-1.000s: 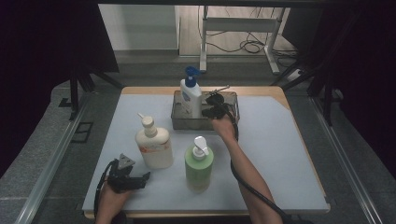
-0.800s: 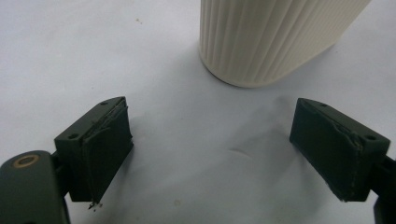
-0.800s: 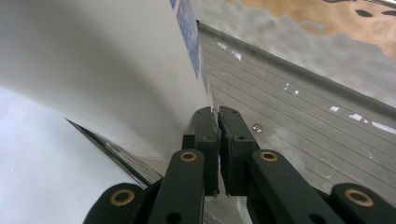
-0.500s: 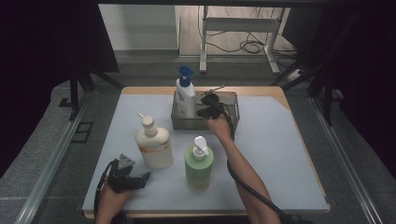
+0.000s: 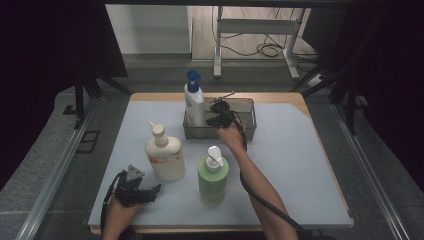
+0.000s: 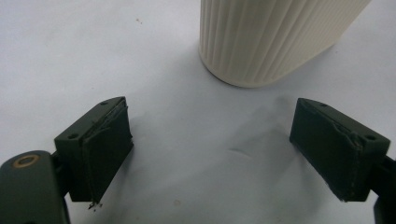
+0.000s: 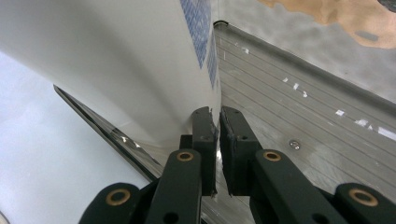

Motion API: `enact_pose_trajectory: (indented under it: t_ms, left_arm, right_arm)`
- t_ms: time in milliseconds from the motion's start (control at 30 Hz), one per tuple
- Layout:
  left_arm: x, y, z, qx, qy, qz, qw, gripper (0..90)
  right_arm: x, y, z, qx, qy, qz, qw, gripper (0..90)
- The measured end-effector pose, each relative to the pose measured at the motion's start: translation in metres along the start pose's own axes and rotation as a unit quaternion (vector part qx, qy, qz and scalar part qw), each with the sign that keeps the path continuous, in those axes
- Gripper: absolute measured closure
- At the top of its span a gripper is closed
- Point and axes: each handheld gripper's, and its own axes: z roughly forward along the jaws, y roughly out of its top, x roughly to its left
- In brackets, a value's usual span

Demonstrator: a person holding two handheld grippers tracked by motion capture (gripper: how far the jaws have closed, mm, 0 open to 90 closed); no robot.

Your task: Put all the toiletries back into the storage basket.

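Right gripper (image 5: 216,116), jaws closed and empty, sits in the metal basket (image 5: 248,131) right beside the upright white blue-capped pump bottle (image 5: 194,102), left hand far off.

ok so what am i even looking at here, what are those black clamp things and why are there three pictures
A person sits at a table and holds a hand-held clamp tool in each hand. The big picture comes from a camera above the table. The other two come from small cameras riding on each tool, looking along its black fingers.

On the table stand a cream pump bottle, a green pump bottle and a grey tray with a white bottle with a blue pump top standing in it.

The left gripper rests near the table's front edge with its fingers wide apart, holding nothing, the cream bottle just ahead. The right gripper is in the tray beside the white bottle, its fingers closed together with nothing between them.
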Motion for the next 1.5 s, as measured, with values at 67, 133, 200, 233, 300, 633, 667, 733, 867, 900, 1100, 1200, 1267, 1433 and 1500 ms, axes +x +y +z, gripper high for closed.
enact_pose_trajectory:
  t_ms: [67, 133, 200, 233, 300, 633, 667, 733, 867, 900, 1100, 1200, 1267, 1433, 1500]
  left_arm:
    - [0.0, 0.0, 0.0, 0.0, 0.0, 0.0, 1.0, 12.2]
    - [0.0, 0.0, 0.0, 0.0, 0.0, 0.0, 1.0, 12.3]
    - [0.0, 0.0, 0.0, 0.0, 0.0, 0.0, 1.0, 12.2]
    - [0.0, 0.0, 0.0, 0.0, 0.0, 0.0, 1.0, 12.2]
    - [0.0, 0.0, 0.0, 0.0, 0.0, 0.0, 1.0, 12.2]
    - [0.0, 0.0, 0.0, 0.0, 0.0, 0.0, 1.0, 12.3]
    - [0.0, 0.0, 0.0, 0.0, 0.0, 0.0, 1.0, 12.3]
    - [0.0, 0.0, 0.0, 0.0, 0.0, 0.0, 1.0, 12.2]
    - [0.0, 0.0, 0.0, 0.0, 0.0, 0.0, 1.0, 12.2]
    - [0.0, 0.0, 0.0, 0.0, 0.0, 0.0, 1.0, 12.2]
    - [0.0, 0.0, 0.0, 0.0, 0.0, 0.0, 1.0, 12.2]
    - [0.0, 0.0, 0.0, 0.0, 0.0, 0.0, 1.0, 12.2]
    - [0.0, 0.0, 0.0, 0.0, 0.0, 0.0, 1.0, 12.2]
    - [0.0, 0.0, 0.0, 0.0, 0.0, 0.0, 1.0, 12.2]
    - [0.0, 0.0, 0.0, 0.0, 0.0, 0.0, 1.0, 12.2]
  right_arm:
    - [0.001, 0.0, 0.0, -0.002, 0.001, -0.003, 1.0, 84.4]
    - [0.002, 0.001, -0.001, -0.002, 0.001, -0.006, 1.0, 84.6]
    - [0.003, 0.002, -0.001, -0.003, 0.003, -0.004, 1.0, 84.4]
    - [0.004, 0.002, -0.001, -0.003, 0.006, -0.003, 1.0, 84.3]
    - [0.005, 0.002, 0.0, -0.002, 0.011, -0.008, 0.9999, 83.8]
    - [0.02, 0.006, 0.002, -0.004, 0.019, -0.029, 0.9994, 83.8]
    - [0.019, 0.006, 0.001, -0.005, 0.022, -0.027, 0.9994, 83.8]
    - [0.02, 0.006, 0.001, -0.006, 0.022, -0.028, 0.9993, 84.0]
    - [0.022, 0.006, 0.001, -0.009, 0.022, -0.029, 0.9993, 84.5]
    - [0.022, 0.006, 0.001, -0.01, 0.023, -0.029, 0.9993, 84.5]
    - [0.023, 0.006, -0.001, -0.013, 0.026, -0.029, 0.9991, 84.5]
    - [0.022, 0.006, -0.002, -0.014, 0.026, -0.027, 0.9992, 83.4]
    - [0.022, 0.005, -0.002, -0.015, 0.024, -0.027, 0.9992, 81.5]
    - [0.021, 0.004, -0.003, -0.022, 0.019, -0.033, 0.9991, 74.7]
    - [0.02, 0.004, -0.004, -0.024, 0.018, -0.033, 0.999, 73.6]
